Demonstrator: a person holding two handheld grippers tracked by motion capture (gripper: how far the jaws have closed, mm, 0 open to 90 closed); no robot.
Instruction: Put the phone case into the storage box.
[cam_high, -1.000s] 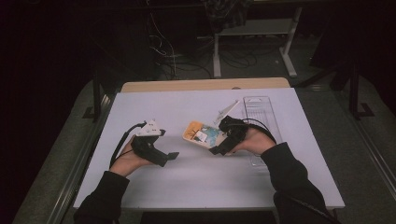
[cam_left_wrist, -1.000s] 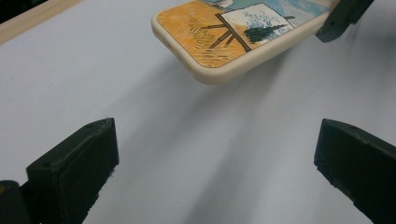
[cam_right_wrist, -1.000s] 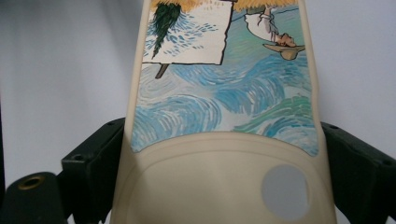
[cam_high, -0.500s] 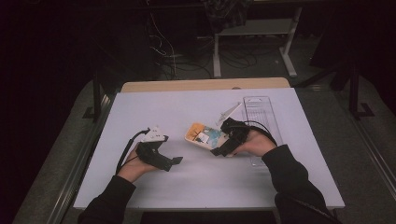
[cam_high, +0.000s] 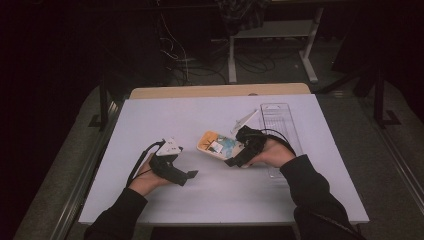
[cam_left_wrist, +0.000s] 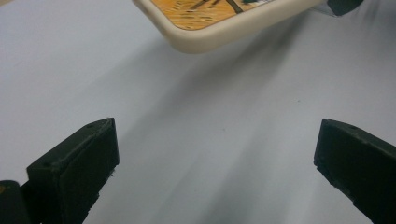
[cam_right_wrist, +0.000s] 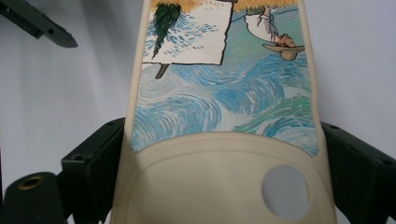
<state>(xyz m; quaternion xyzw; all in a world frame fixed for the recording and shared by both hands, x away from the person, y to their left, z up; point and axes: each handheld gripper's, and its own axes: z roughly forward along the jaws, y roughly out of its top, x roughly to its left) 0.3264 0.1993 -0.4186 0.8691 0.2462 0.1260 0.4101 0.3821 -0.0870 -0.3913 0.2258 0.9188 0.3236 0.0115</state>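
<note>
Tabletop (cam_high: 220, 200), white and matte, is taking up the middle of the high view, with a strip of bare wood (cam_high: 220, 91) running along its far edge and a dark room beyond, where cables (cam_high: 200, 65) are trailing on the floor beside the legs of a pale stand (cam_high: 272, 50). On the left, the left tongs (cam_high: 186, 176) are lying low over the surface in the person's hand, released, the two black jaws standing well apart with bare tabletop between them in the left gripper view. Toward the middle, a cream phone case (cam_high: 219, 144) with a painted orange and blue picture is being held by one end, tilted, just off the surface. The right tongs (cam_high: 235, 159) are grasping it; the right gripper view is showing what the high view is not, a jaw pressing each long side of the case, the round camera hole near the jaws, blue swirls and a hatted figure. Farther right, a clear plastic tray (cam_high: 278, 125) is lying flat, with a small white piece (cam_high: 245, 121) just beside it.
</note>
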